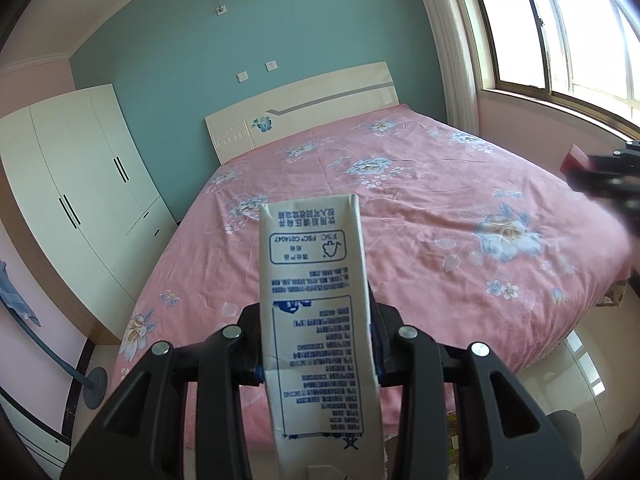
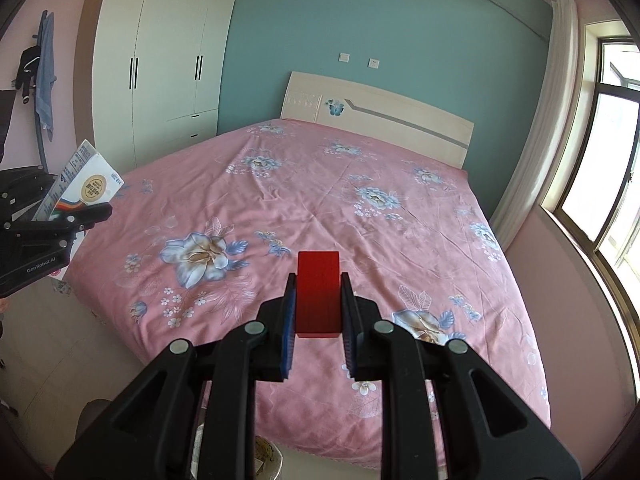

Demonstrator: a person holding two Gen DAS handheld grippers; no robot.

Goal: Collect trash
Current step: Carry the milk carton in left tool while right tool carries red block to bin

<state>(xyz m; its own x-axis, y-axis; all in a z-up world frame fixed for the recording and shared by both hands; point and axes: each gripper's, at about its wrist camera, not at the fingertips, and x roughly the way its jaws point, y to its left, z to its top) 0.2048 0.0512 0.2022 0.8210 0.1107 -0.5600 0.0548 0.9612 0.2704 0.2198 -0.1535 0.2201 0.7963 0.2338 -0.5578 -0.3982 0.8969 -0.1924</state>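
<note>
The left gripper (image 1: pixel 320 344) was clamped narrowly on one white drink carton (image 1: pixel 316 300), which stuck out ahead of its fingers above the pink floral bed (image 1: pixel 440 208). The right gripper (image 2: pixel 319 312) was closed tight on one red block (image 2: pixel 318 292), held between its blue pads (image 2: pixel 289 320). Below the right gripper, what looked like one trash bin (image 2: pixel 264 456) showed only partly.
</note>
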